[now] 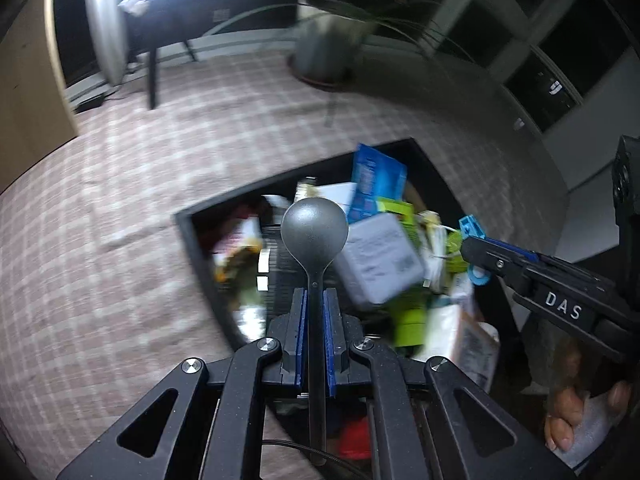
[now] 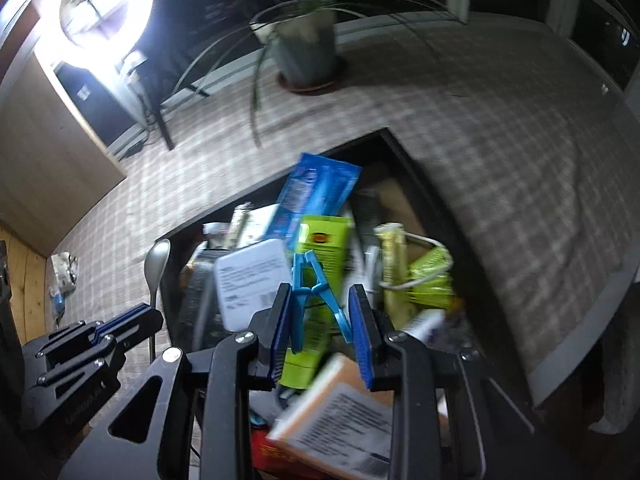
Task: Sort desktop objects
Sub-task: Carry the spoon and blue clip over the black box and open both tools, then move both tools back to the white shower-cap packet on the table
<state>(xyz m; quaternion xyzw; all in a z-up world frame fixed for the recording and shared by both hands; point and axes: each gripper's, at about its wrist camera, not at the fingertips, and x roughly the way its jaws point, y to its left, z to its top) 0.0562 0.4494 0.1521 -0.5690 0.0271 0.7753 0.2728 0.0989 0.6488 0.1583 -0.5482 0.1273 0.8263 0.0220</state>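
The work surface is a table covered with a pink-and-white checked cloth [image 1: 120, 208], which fills most of both views. Beyond its far edge the room is dark: a bright lamp [image 2: 106, 12] glares at upper left, a dark chair or stand [image 1: 160, 40] is beside it, and window frames run along the right.

A potted plant [image 2: 306, 54] with long thin leaves stands on a saucer at the far side of the cloth, well apart from the bin.

A black rectangular bin [image 1: 192, 240] sits on the cloth below both grippers, piled with packages: a blue packet [image 2: 316, 192], a green box [image 2: 322, 244], a white labelled box [image 1: 378, 260], and an orange-and-white printed box [image 2: 340, 408] nearest the right camera. Motion blur prevents finer identification.

The left gripper [image 1: 315, 304] is clamped on the handle of a grey spoon [image 1: 314, 228], whose bowl points forward over the bin.

The right gripper [image 2: 324, 320] is partly closed, its blue pads pressing on a blue clothes peg [image 2: 316, 292] held above the bin contents.
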